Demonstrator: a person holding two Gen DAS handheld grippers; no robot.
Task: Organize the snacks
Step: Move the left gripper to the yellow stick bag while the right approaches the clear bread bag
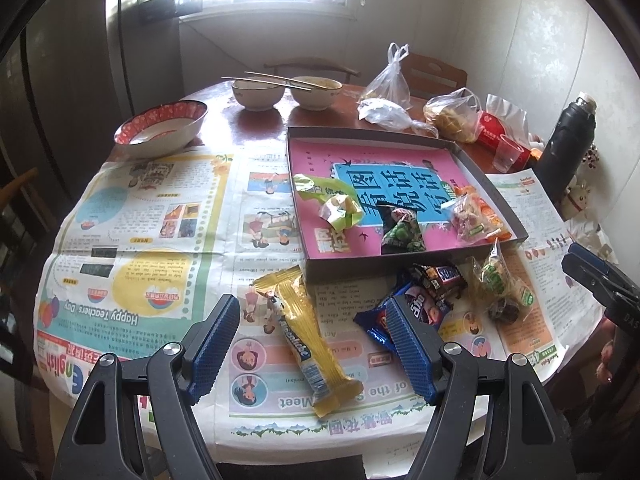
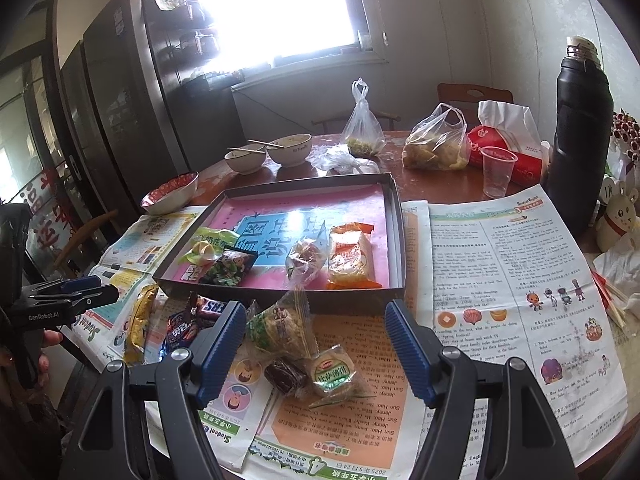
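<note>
The left claw (image 1: 314, 344) is wide open and holds nothing. It hangs over the newspaper (image 1: 160, 280). A long yellow snack (image 1: 304, 332) lies flat between its blue fingers (image 1: 216, 344). Just past the right-side finger is a dark blue snack (image 1: 404, 312) with a brown candy bar (image 1: 440, 276) beside it, and they touch.

The right claw (image 2: 316, 348) is wide open too, and it holds nothing. Below it, on the newspaper (image 2: 500, 280), is a clear bag (image 2: 304, 352) with green packs and a dark brown piece inside. It lies between the blue fingers (image 2: 222, 352), closer to the left one. The blue snack (image 2: 182, 330) and candy bar (image 2: 210, 307) sit just left of that finger.

Behind the loose snacks is a flat box (image 2: 394, 204) with a pink and blue sheet in it. Its front wall is close to the clear bag. In the box lie a green wrapper (image 2: 204, 248), a dark pack (image 2: 228, 266), a small clear pack (image 2: 306, 262) and an orange pack (image 2: 350, 258).

Further back on the table (image 2: 436, 188) are two bowls with chopsticks (image 2: 256, 145), a red bowl (image 2: 172, 194), tied plastic bags (image 2: 436, 146), a clear cup (image 2: 496, 172) and a tall black bottle (image 2: 580, 132).
</note>
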